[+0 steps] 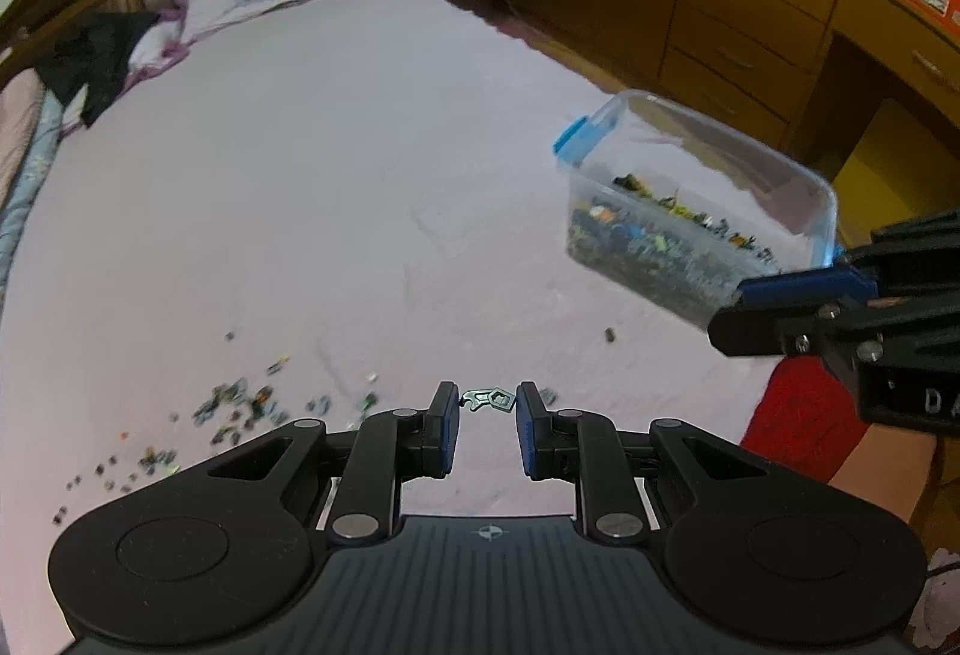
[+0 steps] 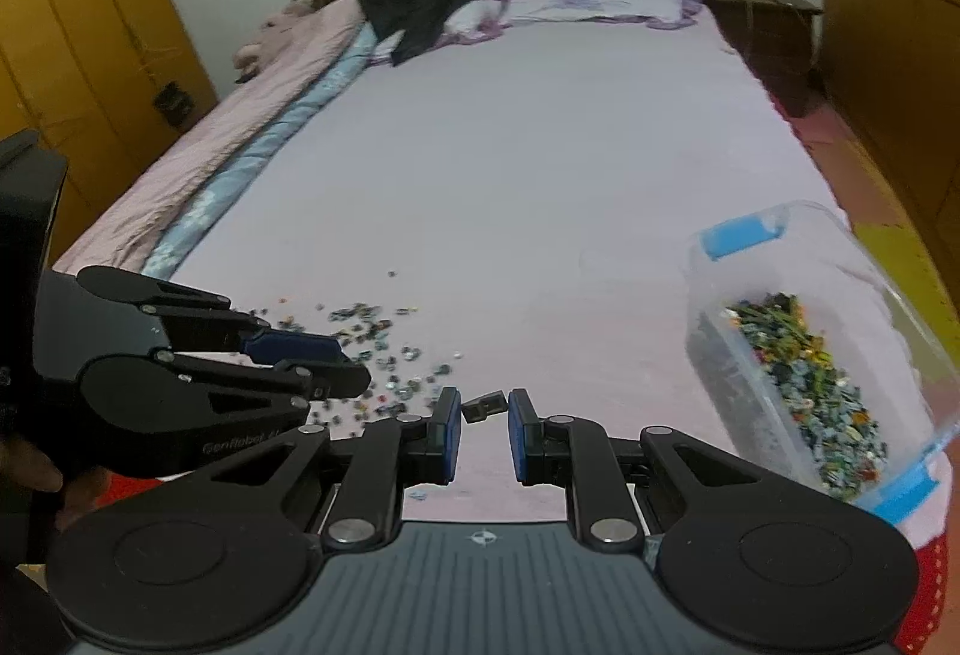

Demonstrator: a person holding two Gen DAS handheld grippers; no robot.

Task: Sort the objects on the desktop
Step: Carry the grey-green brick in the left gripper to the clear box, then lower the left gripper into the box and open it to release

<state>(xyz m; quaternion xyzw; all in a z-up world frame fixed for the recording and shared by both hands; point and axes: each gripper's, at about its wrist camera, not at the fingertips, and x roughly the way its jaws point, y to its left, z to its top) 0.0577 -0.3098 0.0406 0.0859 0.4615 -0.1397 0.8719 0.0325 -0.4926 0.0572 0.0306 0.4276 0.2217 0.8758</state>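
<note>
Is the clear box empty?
No. The clear box holds a heap of small coloured pieces along its bottom.

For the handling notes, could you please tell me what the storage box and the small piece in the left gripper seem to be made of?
The storage box looks like clear, glossy plastic: the small pieces inside show through its wall, and its blue latch looks like opaque plastic. The dark piece in the left gripper is thin with cut-outs, greyish with a slight sheen; probably plastic, possibly metal.

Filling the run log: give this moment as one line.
left gripper: shut on small part | right gripper: shut on dark part | bin: part-filled | loose pieces: on bed
</note>
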